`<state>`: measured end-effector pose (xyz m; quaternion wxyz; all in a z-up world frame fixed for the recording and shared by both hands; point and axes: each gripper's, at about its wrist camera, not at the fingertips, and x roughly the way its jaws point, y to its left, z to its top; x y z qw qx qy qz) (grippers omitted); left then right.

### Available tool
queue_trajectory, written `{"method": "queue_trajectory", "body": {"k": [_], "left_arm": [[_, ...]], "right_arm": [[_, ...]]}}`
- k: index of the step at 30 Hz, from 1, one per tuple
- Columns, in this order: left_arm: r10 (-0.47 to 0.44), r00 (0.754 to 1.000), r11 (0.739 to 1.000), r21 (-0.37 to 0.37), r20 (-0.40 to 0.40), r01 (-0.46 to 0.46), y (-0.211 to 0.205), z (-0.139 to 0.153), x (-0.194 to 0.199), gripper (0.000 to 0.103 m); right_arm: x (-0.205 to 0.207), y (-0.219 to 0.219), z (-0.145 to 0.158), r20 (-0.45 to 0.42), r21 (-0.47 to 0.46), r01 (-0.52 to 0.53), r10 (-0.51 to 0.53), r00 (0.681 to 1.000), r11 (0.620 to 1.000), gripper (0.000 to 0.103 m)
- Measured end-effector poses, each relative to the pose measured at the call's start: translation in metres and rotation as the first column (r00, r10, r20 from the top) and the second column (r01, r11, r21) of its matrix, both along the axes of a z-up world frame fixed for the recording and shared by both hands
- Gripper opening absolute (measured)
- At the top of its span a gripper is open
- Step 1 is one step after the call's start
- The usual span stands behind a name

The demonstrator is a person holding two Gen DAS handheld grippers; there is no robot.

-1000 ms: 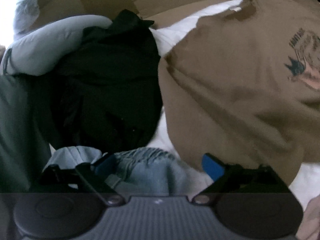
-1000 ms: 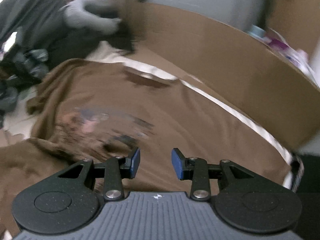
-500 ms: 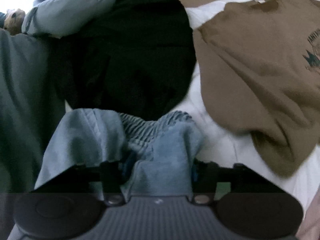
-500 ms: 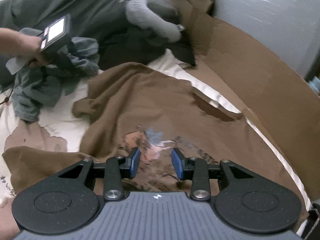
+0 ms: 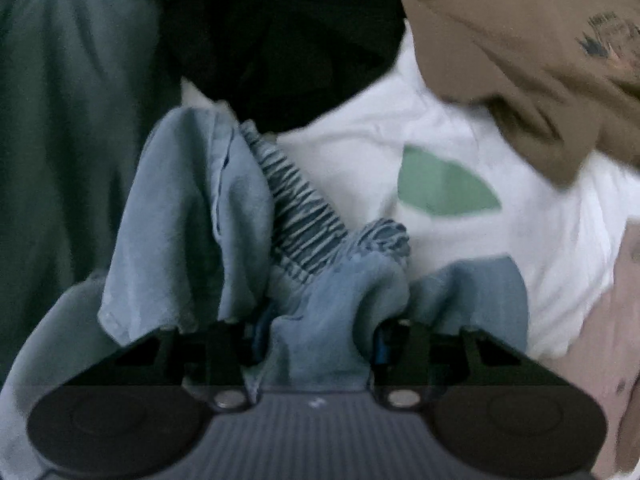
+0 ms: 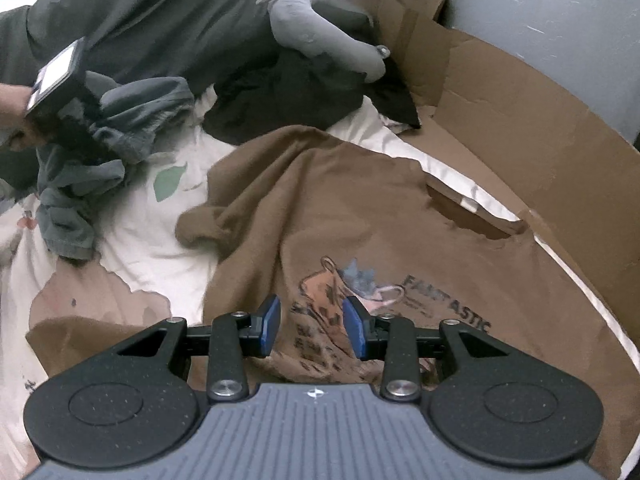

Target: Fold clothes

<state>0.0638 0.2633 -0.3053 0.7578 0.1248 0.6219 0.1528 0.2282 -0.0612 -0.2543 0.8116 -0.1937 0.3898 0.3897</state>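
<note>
A light blue garment with a gathered elastic waistband (image 5: 192, 216) is bunched between the fingers of my left gripper (image 5: 320, 336). The jaws are still closing and the pads press on the cloth. It hangs from them above the sheet. From the right wrist view the same garment (image 6: 120, 120) looks grey-blue and dangles from the left gripper at the far left, in a person's hand (image 6: 16, 112). A brown printed T-shirt (image 6: 360, 208) lies spread on the bed, and its sleeve (image 5: 500, 40) shows in the left wrist view. My right gripper (image 6: 312, 324) hovers open over the shirt's print, holding nothing.
The white bed sheet (image 5: 360, 152) has a green leaf print. A black garment (image 5: 288, 40) and a dark grey-green cloth (image 5: 60, 120) lie behind the blue one. A grey plush toy (image 6: 320, 36) rests on them. Cardboard panels (image 6: 520, 120) line the right side.
My left gripper shut on the light blue garment and drew it away from the black pile over the sheet. My right gripper swung across the brown shirt to its print, jaws unchanged.
</note>
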Motion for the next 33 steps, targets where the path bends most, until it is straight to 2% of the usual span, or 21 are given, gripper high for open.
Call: {"method": "queue_trajectory", "body": {"k": [3, 6, 11, 15, 18, 21, 23, 27, 31, 33], "left_arm": [[0.029, 1.000, 0.999, -0.026, 0.000, -0.029, 0.015, 0.010, -0.014, 0.050], [0.022, 0.999, 1.000, -0.015, 0.031, -0.022, 0.008, 0.013, -0.028, 0.050], [-0.001, 0.997, 0.999, 0.039, 0.080, -0.002, -0.001, -0.010, -0.014, 0.054], [-0.002, 0.990, 0.999, 0.049, 0.143, -0.005, -0.009, -0.017, -0.011, 0.058], [-0.010, 0.984, 0.997, 0.071, 0.175, -0.003, -0.018, -0.009, -0.010, 0.059], [-0.018, 0.975, 0.997, 0.082, 0.220, 0.000, -0.028, 0.007, -0.014, 0.067], [-0.008, 0.965, 0.998, 0.063, 0.261, -0.009, -0.033, 0.018, -0.018, 0.074], [-0.022, 0.946, 0.998, 0.062, 0.323, 0.002, -0.047, 0.040, -0.027, 0.080], [0.018, 0.931, 1.000, 0.015, 0.365, -0.025, -0.050, 0.057, -0.030, 0.080], [0.041, 0.912, 0.999, -0.015, 0.408, -0.038, -0.050, 0.065, -0.029, 0.080]], "right_arm": [[-0.002, 0.012, 0.000, -0.004, 0.007, -0.018, 0.018, 1.000, 1.000, 0.042], [-0.005, 0.022, 0.000, -0.012, 0.016, -0.036, 0.036, 0.999, 0.999, 0.042], [-0.005, 0.045, -0.013, -0.033, 0.038, -0.031, 0.032, 0.999, 0.999, 0.042], [-0.004, 0.066, -0.024, -0.044, 0.061, -0.027, 0.029, 0.999, 0.998, 0.042], [-0.004, 0.092, -0.031, -0.046, 0.072, -0.048, 0.051, 0.998, 0.996, 0.042], [-0.005, 0.122, -0.036, -0.043, 0.080, -0.089, 0.092, 0.995, 0.993, 0.042], [-0.003, 0.143, -0.040, -0.041, 0.082, -0.107, 0.110, 0.993, 0.991, 0.042], [0.008, 0.177, -0.049, -0.039, 0.072, -0.123, 0.126, 0.991, 0.990, 0.042], [0.023, 0.205, -0.062, -0.043, 0.049, -0.105, 0.107, 0.993, 0.993, 0.042], [0.029, 0.216, -0.069, -0.038, 0.027, -0.093, 0.094, 0.995, 0.995, 0.042]]}}
